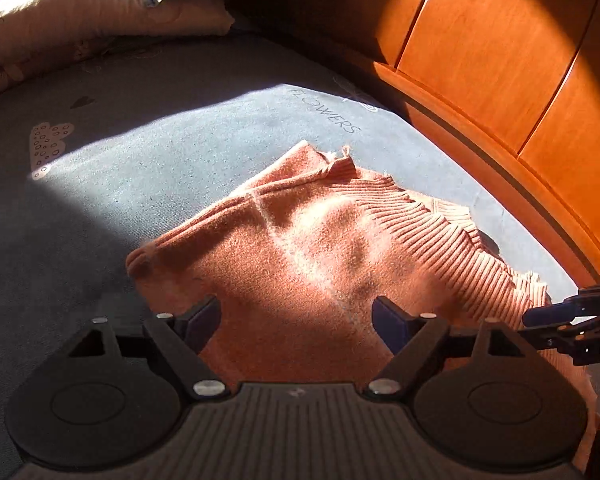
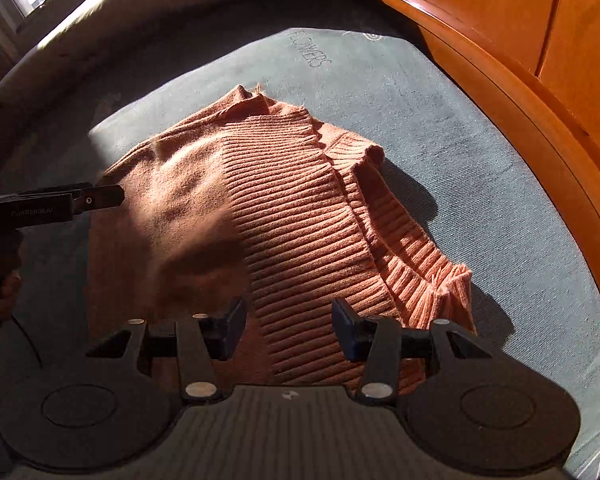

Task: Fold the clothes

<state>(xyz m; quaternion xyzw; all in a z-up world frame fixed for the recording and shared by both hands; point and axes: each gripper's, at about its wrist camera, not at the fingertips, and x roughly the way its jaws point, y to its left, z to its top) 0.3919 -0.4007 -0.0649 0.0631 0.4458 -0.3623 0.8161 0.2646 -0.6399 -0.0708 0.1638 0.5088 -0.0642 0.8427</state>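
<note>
One folded orange sweater lies ahead of both grippers, long axis slanting up-left, ribbed hem right; we see left gripper and right gripper released, empty.

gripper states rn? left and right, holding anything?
Left gripper: open, fingers wide apart above the orange knit sweater, holding nothing.
Right gripper: open, fingers apart over the sweater's ribbed part, holding nothing.
</note>
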